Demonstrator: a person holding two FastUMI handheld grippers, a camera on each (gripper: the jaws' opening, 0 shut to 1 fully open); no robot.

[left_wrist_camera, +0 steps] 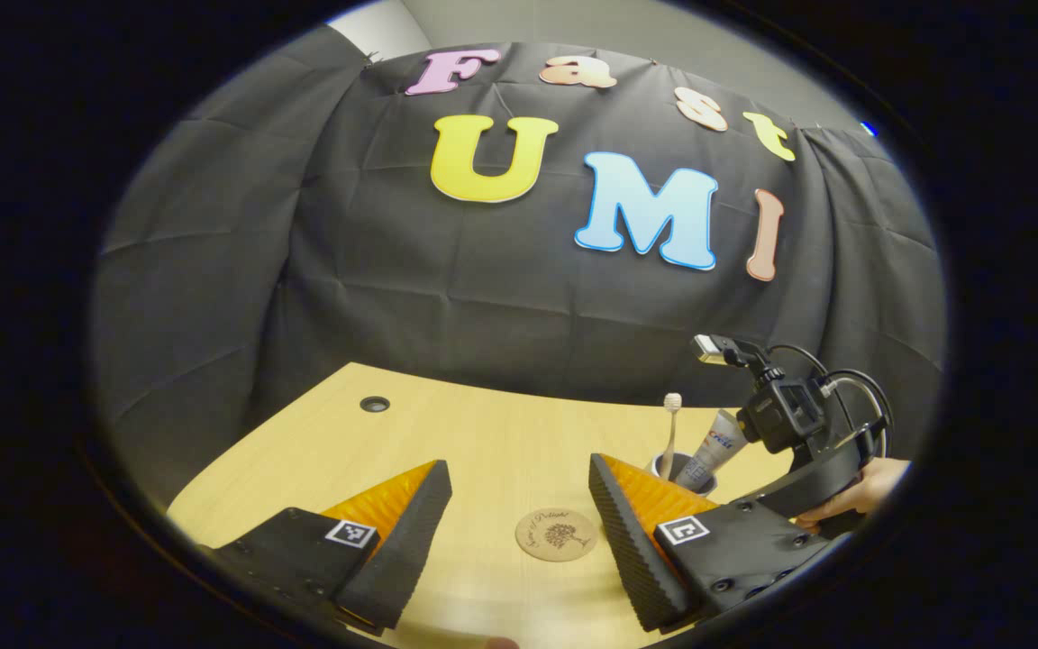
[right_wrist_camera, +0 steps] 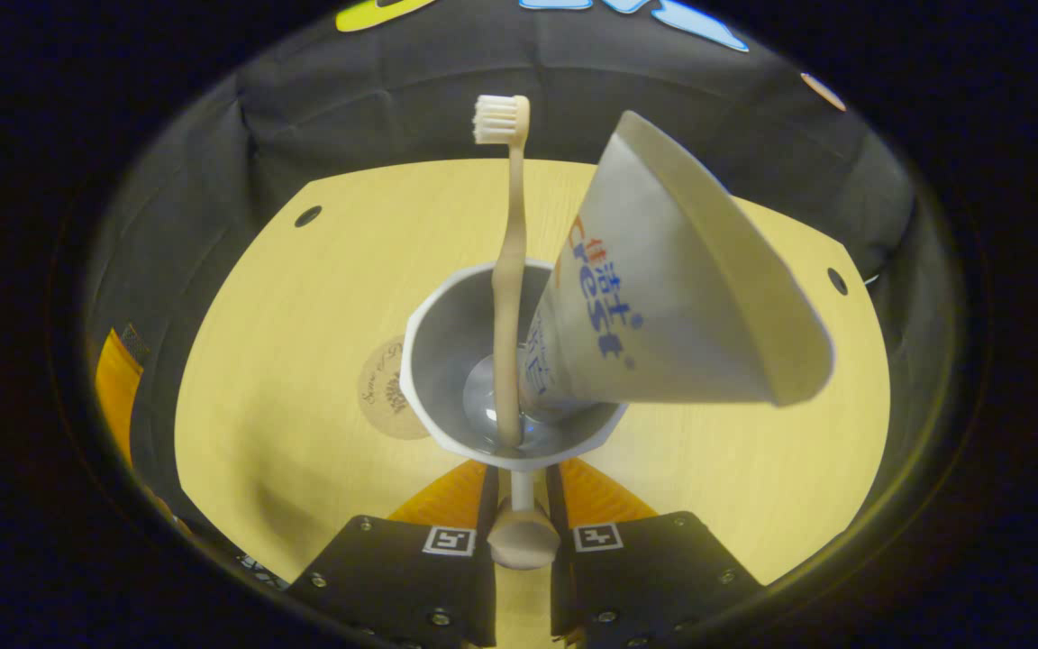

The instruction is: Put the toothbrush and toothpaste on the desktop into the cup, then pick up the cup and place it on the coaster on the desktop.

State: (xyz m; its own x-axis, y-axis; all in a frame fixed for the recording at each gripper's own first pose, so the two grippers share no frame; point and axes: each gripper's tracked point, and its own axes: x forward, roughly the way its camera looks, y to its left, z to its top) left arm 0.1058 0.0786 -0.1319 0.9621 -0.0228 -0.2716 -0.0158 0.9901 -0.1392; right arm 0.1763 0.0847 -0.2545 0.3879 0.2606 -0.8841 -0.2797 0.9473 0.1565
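A grey cup (right_wrist_camera: 447,342) holds a beige toothbrush (right_wrist_camera: 510,270) standing upright and a grey toothpaste tube (right_wrist_camera: 663,297) leaning right. My right gripper (right_wrist_camera: 522,491) is shut on the cup's handle (right_wrist_camera: 522,534). The round brown coaster (right_wrist_camera: 379,388) lies on the wooden desktop (right_wrist_camera: 285,361) just left of the cup, partly hidden by it. In the left gripper view my left gripper (left_wrist_camera: 519,469) is open above the coaster (left_wrist_camera: 556,534). Its right finger hides part of the cup (left_wrist_camera: 663,464), toothbrush (left_wrist_camera: 670,419) and tube (left_wrist_camera: 715,446) beyond.
A hand (left_wrist_camera: 852,491) holds the other gripper's black body (left_wrist_camera: 807,478) at the desktop's right. Cable holes (right_wrist_camera: 308,216) (right_wrist_camera: 837,281) sit near the far corners. An orange finger (right_wrist_camera: 113,379) of the left gripper shows at the left edge.
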